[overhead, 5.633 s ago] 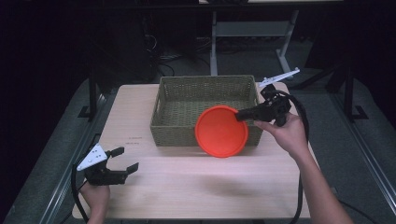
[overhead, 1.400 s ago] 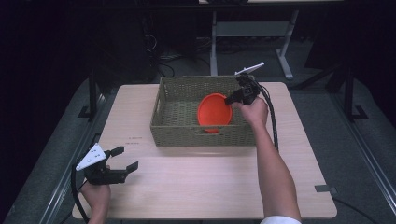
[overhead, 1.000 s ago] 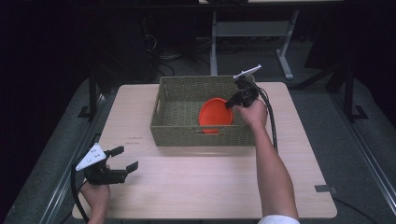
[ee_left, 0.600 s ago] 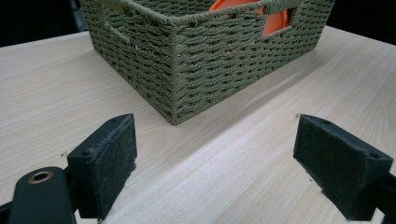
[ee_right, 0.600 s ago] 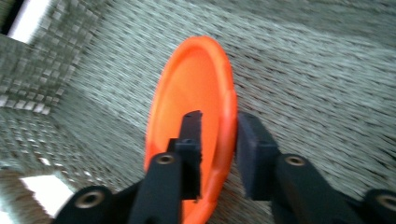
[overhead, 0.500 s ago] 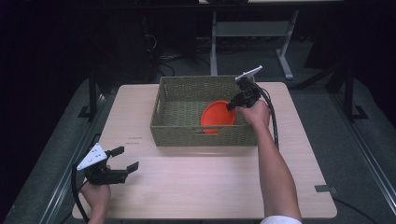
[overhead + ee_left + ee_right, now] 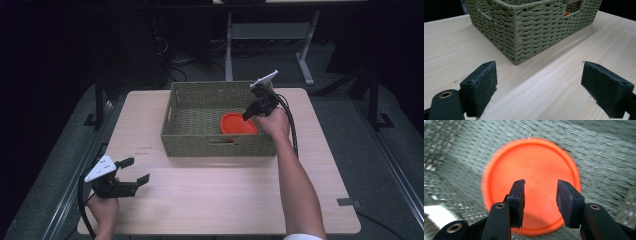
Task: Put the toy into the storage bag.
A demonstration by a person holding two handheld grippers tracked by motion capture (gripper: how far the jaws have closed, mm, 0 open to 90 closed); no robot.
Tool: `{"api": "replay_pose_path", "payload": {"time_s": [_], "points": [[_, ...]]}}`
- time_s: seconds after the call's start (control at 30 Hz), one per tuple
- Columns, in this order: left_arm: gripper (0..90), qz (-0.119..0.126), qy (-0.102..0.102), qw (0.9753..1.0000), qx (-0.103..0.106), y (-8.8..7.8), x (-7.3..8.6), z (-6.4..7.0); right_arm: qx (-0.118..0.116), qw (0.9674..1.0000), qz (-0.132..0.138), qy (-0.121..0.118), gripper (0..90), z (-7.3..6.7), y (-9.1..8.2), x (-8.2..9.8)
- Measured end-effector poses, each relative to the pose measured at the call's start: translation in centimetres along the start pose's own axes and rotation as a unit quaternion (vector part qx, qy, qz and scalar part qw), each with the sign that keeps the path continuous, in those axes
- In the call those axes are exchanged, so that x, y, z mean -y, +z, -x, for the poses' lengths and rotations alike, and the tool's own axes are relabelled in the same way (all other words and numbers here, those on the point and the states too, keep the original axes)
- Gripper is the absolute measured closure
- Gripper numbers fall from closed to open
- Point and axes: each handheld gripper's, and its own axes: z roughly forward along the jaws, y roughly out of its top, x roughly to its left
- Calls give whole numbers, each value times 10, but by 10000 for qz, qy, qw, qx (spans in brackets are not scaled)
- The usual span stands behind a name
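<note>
An orange round plate lies in the right front part of the woven basket. My right gripper hovers just above the plate's right edge. In the right gripper view the plate lies below my right gripper. Its jaws have just been opening, with a gap and nothing between the pads. My left gripper rests open at the table's front left, far from the basket. In the left gripper view my left gripper faces a corner of the basket, and a bit of orange shows through its handle hole.
The basket stands at the back middle of the light wooden table. A small dark tape patch marks the table's front right. A metal stand and cables sit on the dark floor behind the table.
The plate, tilted and gripped a second ago, has dropped flat into the basket. The right jaws have opened off it. The left gripper has not moved.
</note>
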Motion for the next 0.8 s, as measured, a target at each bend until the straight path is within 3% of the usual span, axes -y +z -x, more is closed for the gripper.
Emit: {"api": "replay_pose_path", "payload": {"time_s": [0.13, 0.3, 0.53, 0.67, 0.8], "points": [[127, -17, -2, 10000, 17, 0, 0, -1, -132, 9999, 99, -37, 527, -2, -5, 1], [126, 56, 41, 9999, 98, 0, 0, 0, -553, 9976, 385, -177, 462, -4, -12, 5], [127, 72, 71, 9999, 131, 0, 0, 1, -945, 9939, 563, -74, 405, 1, -18, 15], [127, 38, 71, 9999, 117, 0, 0, 1, -931, 9936, 616, -149, 398, -2, -26, 16], [126, 40, 80, 9999, 124, 0, 0, 0, -1093, 9913, 715, -177, 382, -4, -34, 17]]}}
